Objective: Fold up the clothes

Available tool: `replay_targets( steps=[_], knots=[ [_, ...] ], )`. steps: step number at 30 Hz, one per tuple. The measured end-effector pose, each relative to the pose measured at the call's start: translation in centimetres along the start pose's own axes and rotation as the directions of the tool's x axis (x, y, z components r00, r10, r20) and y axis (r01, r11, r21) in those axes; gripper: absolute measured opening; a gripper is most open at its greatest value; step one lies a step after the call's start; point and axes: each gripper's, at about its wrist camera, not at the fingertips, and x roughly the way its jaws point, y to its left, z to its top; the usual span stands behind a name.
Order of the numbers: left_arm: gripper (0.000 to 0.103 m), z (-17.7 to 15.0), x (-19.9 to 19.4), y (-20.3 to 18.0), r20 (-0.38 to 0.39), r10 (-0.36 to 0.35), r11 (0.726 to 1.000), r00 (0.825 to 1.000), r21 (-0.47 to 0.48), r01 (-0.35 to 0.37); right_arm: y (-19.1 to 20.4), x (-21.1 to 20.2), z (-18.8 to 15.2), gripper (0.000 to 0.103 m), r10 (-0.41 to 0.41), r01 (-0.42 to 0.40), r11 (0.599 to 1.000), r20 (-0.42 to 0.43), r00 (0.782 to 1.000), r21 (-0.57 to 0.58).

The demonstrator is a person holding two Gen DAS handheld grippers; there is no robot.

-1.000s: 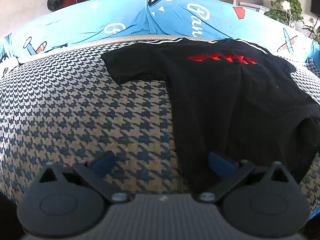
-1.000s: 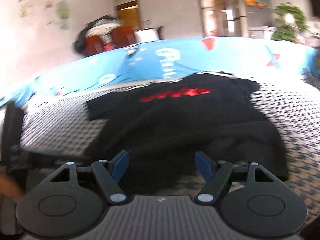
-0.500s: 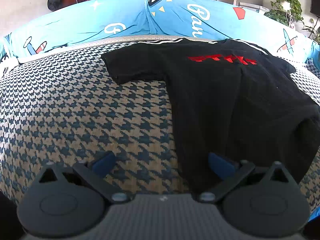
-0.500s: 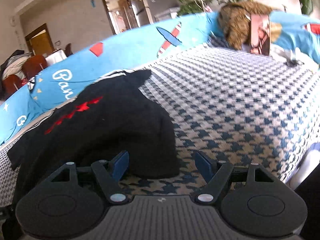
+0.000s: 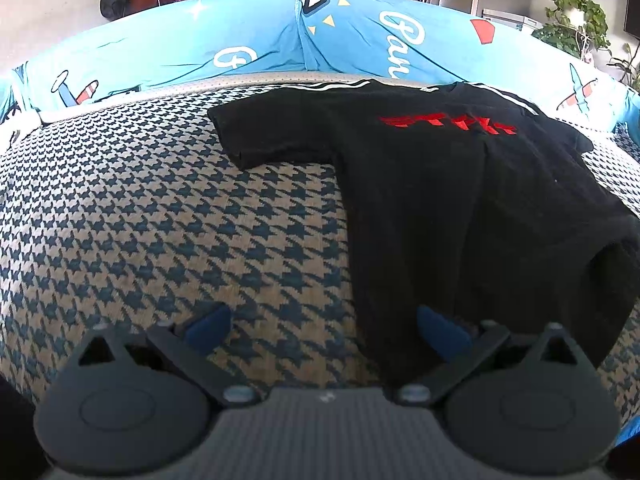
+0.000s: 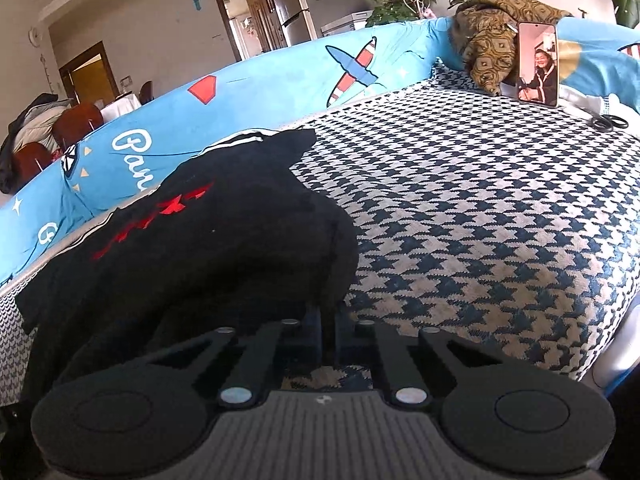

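A black T-shirt [image 5: 440, 200] with a red chest print lies spread on the houndstooth sofa cover [image 5: 160, 220], collar toward the blue backrest. My left gripper [image 5: 320, 320] stands open over the shirt's lower left corner; its right finger [image 5: 438, 330] is above the black cloth and its left finger [image 5: 208, 324] above the cover. In the right wrist view the T-shirt [image 6: 224, 248] is bunched at its lower right edge. There the jaws of my right gripper [image 6: 328, 312] are closing tight together, with a fold of the black cloth pinched between the pads.
A blue printed backrest [image 5: 240, 52] rims the far side. To the right, a phone [image 6: 538, 66] leans against a brown patterned cloth [image 6: 492, 40], with scissors [image 6: 608, 122] beside it. Bare houndstooth cover [image 6: 480, 200] stretches right of the shirt.
My right gripper swung over to the shirt's lower right edge, rolled, and went from wide open to closed on the cloth. The left gripper has stayed still and open.
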Motion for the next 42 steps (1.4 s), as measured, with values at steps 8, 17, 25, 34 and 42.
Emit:
replay_targets(
  steps=[8,17,25,34,42],
  knots=[
    [0.103,0.2,-0.2,0.5,0.008,0.006,0.999,1.0,-0.033,-0.006,-0.5,-3.8,2.6,0.007,-0.06,0.064,0.998,0.155,0.986,-0.021],
    [0.103,0.2,-0.3,0.9,0.012,0.021,0.998,1.0,-0.058,-0.02,-2.7,-4.5,4.1,0.009,-0.248,0.24,0.969,0.208,0.946,0.062],
    [0.103,0.2,-0.2,1.0,0.018,0.029,0.998,0.999,-0.064,-0.028,-2.4,-4.5,3.8,0.011,-0.177,0.175,0.984,0.207,0.962,0.027],
    [0.103,0.2,-0.1,1.0,0.018,0.032,0.998,0.999,-0.059,-0.031,-0.2,-2.9,2.1,0.011,0.005,0.001,0.997,0.079,0.997,-0.071],
    [0.103,0.0,0.1,0.7,0.012,0.045,0.998,0.999,-0.038,-0.044,2.2,-1.7,0.3,0.011,0.204,-0.211,0.971,-0.066,0.977,-0.115]
  ],
)
